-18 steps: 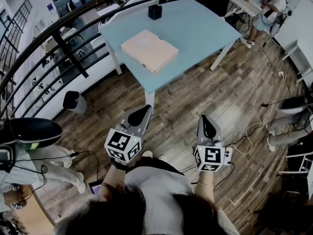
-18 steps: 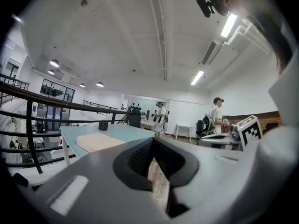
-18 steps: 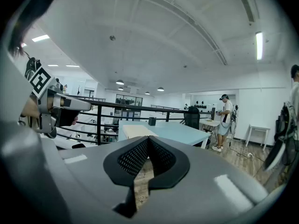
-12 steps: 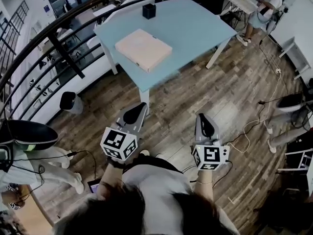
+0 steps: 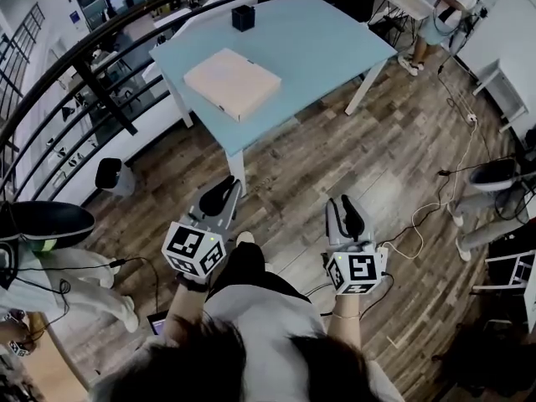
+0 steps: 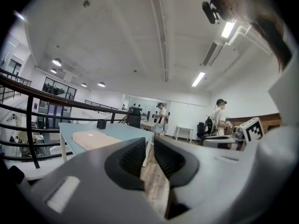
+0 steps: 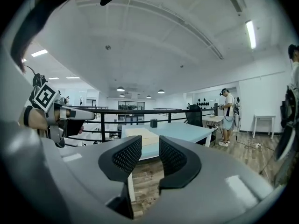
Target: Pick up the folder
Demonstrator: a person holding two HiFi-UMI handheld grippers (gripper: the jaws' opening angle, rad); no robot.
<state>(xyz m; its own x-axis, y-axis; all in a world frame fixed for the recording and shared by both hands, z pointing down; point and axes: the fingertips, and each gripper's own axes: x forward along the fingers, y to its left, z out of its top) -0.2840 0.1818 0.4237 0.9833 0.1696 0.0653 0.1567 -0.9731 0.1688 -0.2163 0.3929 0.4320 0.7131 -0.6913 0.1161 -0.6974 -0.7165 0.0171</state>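
On the table, tan folder flat, diagonal, corner toward camera

Folder: lying on the table, near its left front corner.
Small container: standing behind the folder, at the table's far edge.
Railing: running left of the table.

Matt folder, smooth table, wood-plank floor

A pale-blue table stands on wood floor beside black railing.
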